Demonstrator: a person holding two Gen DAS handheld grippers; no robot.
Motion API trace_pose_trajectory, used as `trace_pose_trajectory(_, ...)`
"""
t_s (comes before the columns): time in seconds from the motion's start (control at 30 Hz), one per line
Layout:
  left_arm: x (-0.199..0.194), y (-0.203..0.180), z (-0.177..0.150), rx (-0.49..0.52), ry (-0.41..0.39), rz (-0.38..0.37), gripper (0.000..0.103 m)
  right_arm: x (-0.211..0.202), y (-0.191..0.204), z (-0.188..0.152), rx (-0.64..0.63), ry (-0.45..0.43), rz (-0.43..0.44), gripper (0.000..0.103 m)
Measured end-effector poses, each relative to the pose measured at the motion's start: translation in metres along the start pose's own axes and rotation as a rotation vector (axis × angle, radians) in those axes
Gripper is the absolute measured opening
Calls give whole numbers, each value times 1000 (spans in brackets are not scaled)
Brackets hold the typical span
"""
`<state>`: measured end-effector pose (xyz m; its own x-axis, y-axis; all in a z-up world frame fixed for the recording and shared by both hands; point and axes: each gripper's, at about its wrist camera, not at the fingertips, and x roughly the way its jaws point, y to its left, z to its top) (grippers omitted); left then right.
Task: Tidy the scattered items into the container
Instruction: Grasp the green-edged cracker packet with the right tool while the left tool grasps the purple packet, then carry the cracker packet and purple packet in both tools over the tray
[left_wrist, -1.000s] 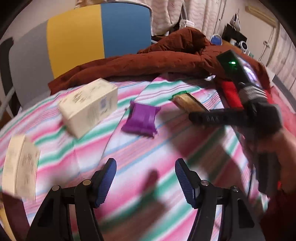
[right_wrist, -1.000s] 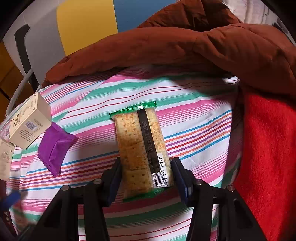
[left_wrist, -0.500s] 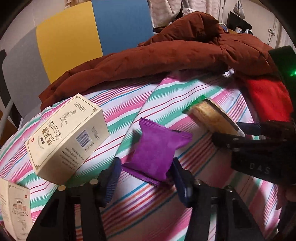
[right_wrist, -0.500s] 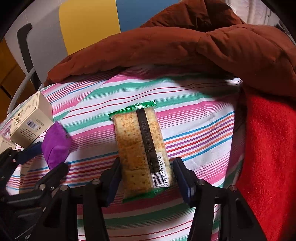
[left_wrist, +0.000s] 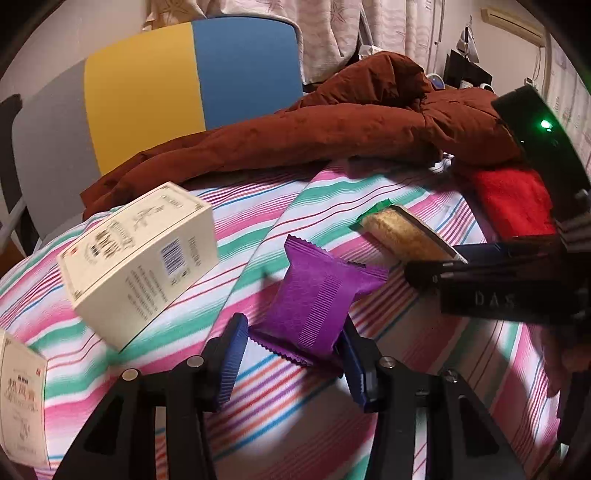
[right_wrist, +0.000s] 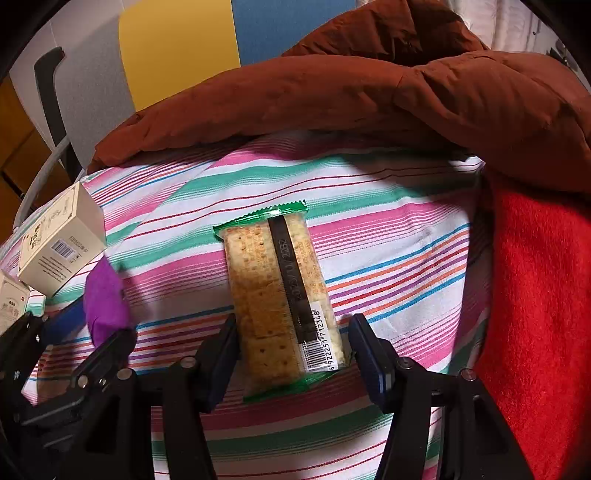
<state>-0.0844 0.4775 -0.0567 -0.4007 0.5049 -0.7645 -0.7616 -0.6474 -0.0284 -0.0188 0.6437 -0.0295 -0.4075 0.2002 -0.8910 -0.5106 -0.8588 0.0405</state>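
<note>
Left wrist view: left tool (left_wrist: 291, 354), jaws just closing, straddles a purple packet (left_wrist: 314, 299) mid-bed (left_wrist: 406, 192), pads barely touching. Right tool (right_wrist: 291, 354), jaws just widening, brackets a cracker pack (right_wrist: 277, 295) ungripped. Boxes (left_wrist: 140, 258) lie leftward.

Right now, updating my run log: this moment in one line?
left gripper closing around purple packet | right gripper opening, cracker pack between jaws

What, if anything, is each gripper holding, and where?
Nothing: the left gripper, just closing, straddles the purple packet's near end; the right gripper, just opening, flanks the cracker pack's barcode end.
</note>
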Motion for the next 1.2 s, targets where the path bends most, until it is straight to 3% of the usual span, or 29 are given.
trace_pose_trajectory(0.27,-18,-2,-24,10,-18,15,49,-4,3,-1,-4,-19,-13,61)
trace_pose_trajectory(0.4,-29,-3,-39,31,-25,20,49,-8,5,-1,-11,-35,-17,53)
trace_pose_trajectory(0.63,-50,5,-65,13,-43,20,49,-13,11,0,-32,-46,-27,52)
trace_pose_trajectory(0.93,-75,8,-89,19,-57,24,49,-22,25,-3,-101,-70,-97,52)
trace_pose_trajectory(1.2,-84,9,-98,21,-65,-1,49,-67,26,-27,-104,-100,-68,52)
